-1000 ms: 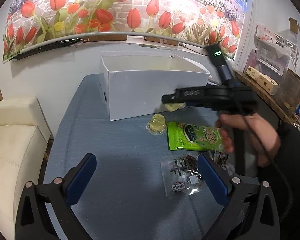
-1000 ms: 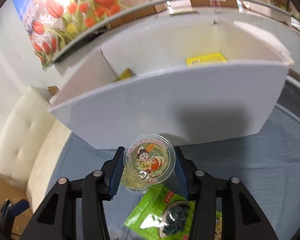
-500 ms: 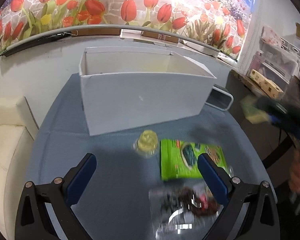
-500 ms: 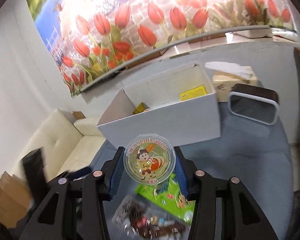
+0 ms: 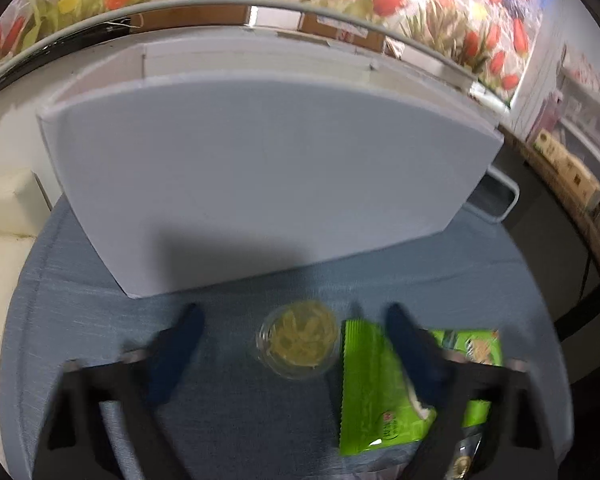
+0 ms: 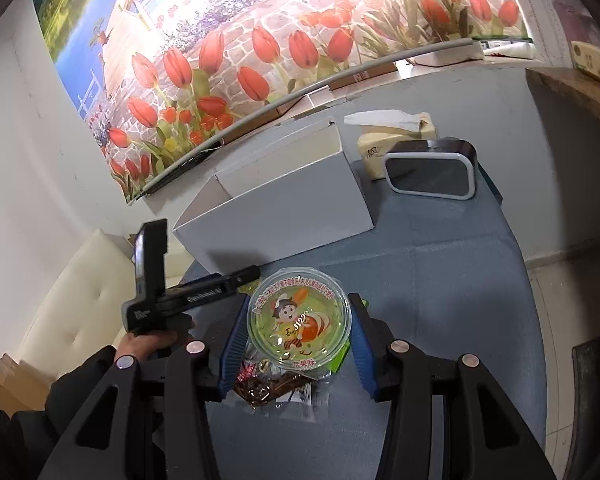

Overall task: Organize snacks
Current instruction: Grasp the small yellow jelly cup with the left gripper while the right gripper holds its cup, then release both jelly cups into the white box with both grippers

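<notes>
Cup point(image 5: 298, 339) lies between box point(image 5: 260, 168) and packet point(image 5: 374, 384).

Tulip mural point(image 6: 284, 40) covered the wall behind the table point(image 6: 452, 280), which had a blue-grey cloth. Tissue pack point(image 6: 396, 140) sat at the far end, touching or just behind a dark container with a white rim point(image 6: 430, 176). Cream sofa point(image 6: 80, 304) stood beside the table. Shelving with boxes point(image 5: 572, 148) was blurred.

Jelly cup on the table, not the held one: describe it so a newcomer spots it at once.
Find the big white box on the blue tablecloth. Just in front of it sits a small round clear jelly cup, touching the left edge of the green snack bag. It is the only round, yellowish item lying there.
</notes>
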A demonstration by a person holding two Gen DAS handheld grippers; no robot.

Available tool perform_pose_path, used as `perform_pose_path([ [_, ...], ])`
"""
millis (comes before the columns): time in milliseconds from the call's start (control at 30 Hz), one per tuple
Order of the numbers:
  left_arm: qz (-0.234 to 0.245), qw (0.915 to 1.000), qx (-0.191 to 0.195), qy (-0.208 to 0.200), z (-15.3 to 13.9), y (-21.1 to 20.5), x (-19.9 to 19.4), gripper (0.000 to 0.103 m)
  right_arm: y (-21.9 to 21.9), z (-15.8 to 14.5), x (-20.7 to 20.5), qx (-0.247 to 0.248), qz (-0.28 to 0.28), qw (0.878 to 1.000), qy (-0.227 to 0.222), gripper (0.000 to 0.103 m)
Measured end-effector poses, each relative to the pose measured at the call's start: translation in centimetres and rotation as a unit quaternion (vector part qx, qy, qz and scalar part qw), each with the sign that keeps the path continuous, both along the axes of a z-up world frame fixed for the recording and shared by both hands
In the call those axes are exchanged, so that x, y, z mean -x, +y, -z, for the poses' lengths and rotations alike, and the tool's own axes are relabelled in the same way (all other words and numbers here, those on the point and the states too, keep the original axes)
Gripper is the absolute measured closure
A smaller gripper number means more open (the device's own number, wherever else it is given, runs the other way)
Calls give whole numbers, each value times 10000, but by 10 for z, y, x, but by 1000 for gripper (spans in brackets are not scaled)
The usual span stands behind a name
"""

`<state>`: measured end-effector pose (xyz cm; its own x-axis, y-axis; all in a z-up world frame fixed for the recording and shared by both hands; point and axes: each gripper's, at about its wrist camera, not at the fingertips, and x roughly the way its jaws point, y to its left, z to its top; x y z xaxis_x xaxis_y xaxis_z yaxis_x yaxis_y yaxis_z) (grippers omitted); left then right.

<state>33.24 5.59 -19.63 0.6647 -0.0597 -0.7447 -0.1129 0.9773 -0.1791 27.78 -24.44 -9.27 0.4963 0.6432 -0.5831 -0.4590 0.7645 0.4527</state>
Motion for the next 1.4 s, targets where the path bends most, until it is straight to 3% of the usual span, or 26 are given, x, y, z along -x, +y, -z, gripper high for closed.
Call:
perform_pose_path([
  [33, 13, 9999, -78, 82, 4, -2, -2, 50, 0, 1, 0, 11, -2, 10000, 9, 52],
  [100, 48, 9997, -243, 75, 8, -6, -2, 57, 1, 4, 0, 14, -22, 10000, 52, 52],
  [167, 88, 9998, -141, 64, 7, -6, -1, 64, 3, 5, 1, 28, -36, 10000, 48, 52],
  [333, 138, 9998, -119, -11, 2, -3, 6, 67, 8, 6, 2, 28, -75, 10000, 32, 52],
  [500, 247, 9989, -202, -348, -24, -2, 27, 67, 18, 5, -4, 20, -134, 9999, 11, 52],
  [867, 464, 9907, -289, -1248, -118, 9, 68, 67, 73, -26, -45, 191, -441, 9977, -470, 52],
  [1167, 212, 9859, -391, -1610, -168, 42, 26, 67, 136, -59, -120, 388, -582, 9944, -796, 52],
  [1400, 169, 9881, -269, -1502, -170, 67, -19, 67, 179, -55, -170, 731, -650, 9922, -773, 52],
])
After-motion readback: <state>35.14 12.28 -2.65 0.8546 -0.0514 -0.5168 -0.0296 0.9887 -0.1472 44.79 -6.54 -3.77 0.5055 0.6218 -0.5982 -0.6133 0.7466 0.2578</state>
